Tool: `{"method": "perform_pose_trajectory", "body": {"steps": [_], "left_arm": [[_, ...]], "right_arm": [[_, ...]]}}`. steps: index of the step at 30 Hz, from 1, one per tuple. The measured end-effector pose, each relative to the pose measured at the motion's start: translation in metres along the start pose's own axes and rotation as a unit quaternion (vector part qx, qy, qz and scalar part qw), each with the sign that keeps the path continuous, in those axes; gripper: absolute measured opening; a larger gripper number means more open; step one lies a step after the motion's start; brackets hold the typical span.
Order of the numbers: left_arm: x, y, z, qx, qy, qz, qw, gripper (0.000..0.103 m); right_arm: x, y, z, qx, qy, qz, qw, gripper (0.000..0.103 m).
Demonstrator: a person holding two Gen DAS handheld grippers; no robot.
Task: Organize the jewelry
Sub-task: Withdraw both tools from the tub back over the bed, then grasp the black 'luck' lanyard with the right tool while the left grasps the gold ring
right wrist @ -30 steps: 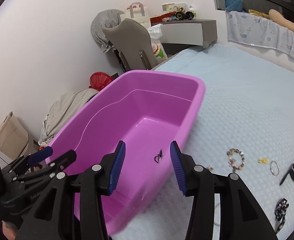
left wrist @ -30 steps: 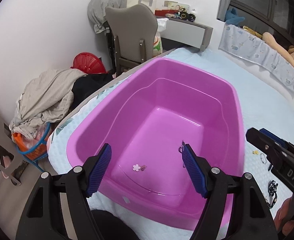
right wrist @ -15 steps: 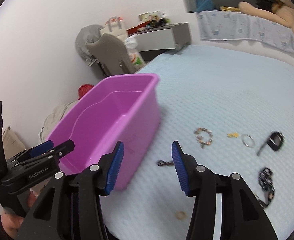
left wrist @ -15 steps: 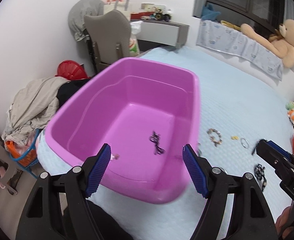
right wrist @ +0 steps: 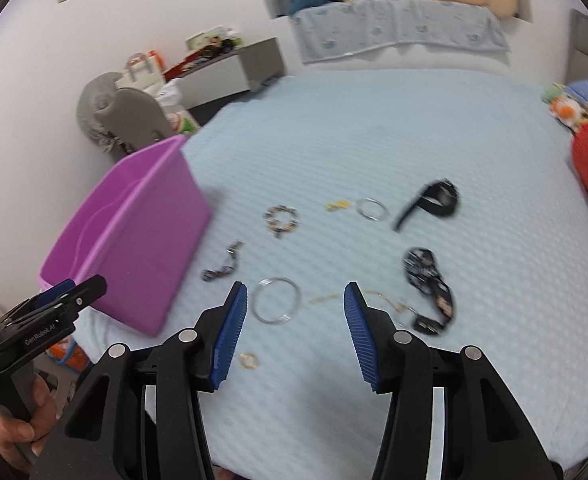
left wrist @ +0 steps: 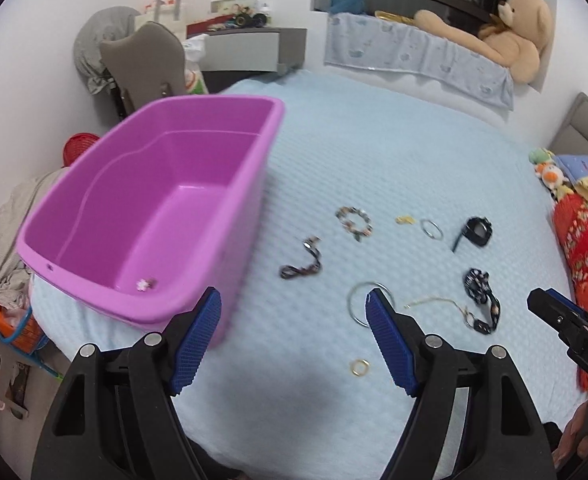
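Jewelry (left wrist: pixel 354 222): scattered on the pale blue bedspread (left wrist: pixel 394 152), right of the purple tub (left wrist: pixel 73 248)
Left gripper (left wrist: pixel 294 334): jaws apart, empty
Right gripper (right wrist: pixel 296 330): jaws apart, empty, above silver bangle (right wrist: pixel 276 300)

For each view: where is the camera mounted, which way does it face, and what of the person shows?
Left wrist: on the left gripper, angled down over the pink tub and bed; fingertips at lower right.
Right wrist: on the right gripper, angled down at the silver bangle; a hand at lower left.
Shared: tub, bangle, bed.
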State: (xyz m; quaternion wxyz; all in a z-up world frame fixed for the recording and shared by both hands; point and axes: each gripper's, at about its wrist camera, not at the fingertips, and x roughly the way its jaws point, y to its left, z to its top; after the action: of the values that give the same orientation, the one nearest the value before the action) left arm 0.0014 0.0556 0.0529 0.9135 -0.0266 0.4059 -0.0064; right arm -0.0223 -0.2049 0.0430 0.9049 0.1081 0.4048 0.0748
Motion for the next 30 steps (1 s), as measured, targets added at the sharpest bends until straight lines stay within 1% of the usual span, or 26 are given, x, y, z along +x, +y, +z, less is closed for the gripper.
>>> {"method": "perform_pose_trajectory", "body": {"steps": [3, 5, 8, 12, 16, 20, 23, 26, 30], "left_arm": [[0.006, -0.016, -0.012, 0.007, 0.003, -0.002, 1.0, 0.074], [0.01, -0.023, -0.019, 0.008, 0.006, -0.002, 0.9999, 0.076], [0.024, -0.031, -0.031, 0.009, 0.014, 0.003, 0.9999, 0.077], [0.045, -0.034, -0.047, 0.003, 0.038, 0.008, 0.9992, 0.077], [0.064, -0.037, -0.061, 0.003, 0.045, 0.02, 0.9988, 0.077], [0.08, -0.037, -0.07, -0.004, 0.055, 0.019, 0.9983, 0.078], [0.092, -0.038, -0.077, -0.007, 0.066, 0.018, 0.9976, 0.078], [0.105, -0.04, -0.085, -0.009, 0.078, 0.019, 0.9967, 0.078], [0.119, -0.041, -0.095, -0.006, 0.094, 0.018, 0.9954, 0.078]], "right_arm": [[-0.004, -0.021, -0.011, 0.009, 0.0, -0.015, 1.0, 0.049], [-0.005, -0.034, -0.018, 0.014, -0.001, -0.024, 1.0, 0.049], [-0.001, -0.05, -0.027, 0.022, -0.002, -0.037, 0.999, 0.052], [0.012, -0.072, -0.04, 0.031, 0.01, -0.056, 0.998, 0.052], [0.031, -0.095, -0.051, 0.044, 0.027, -0.07, 0.996, 0.052], [0.049, -0.113, -0.056, 0.05, 0.037, -0.078, 0.995, 0.052], [0.061, -0.121, -0.056, 0.049, 0.043, -0.082, 0.995, 0.055], [0.073, -0.127, -0.056, 0.044, 0.047, -0.085, 0.994, 0.055], [0.091, -0.136, -0.055, 0.05, 0.056, -0.08, 0.994, 0.055]]}}
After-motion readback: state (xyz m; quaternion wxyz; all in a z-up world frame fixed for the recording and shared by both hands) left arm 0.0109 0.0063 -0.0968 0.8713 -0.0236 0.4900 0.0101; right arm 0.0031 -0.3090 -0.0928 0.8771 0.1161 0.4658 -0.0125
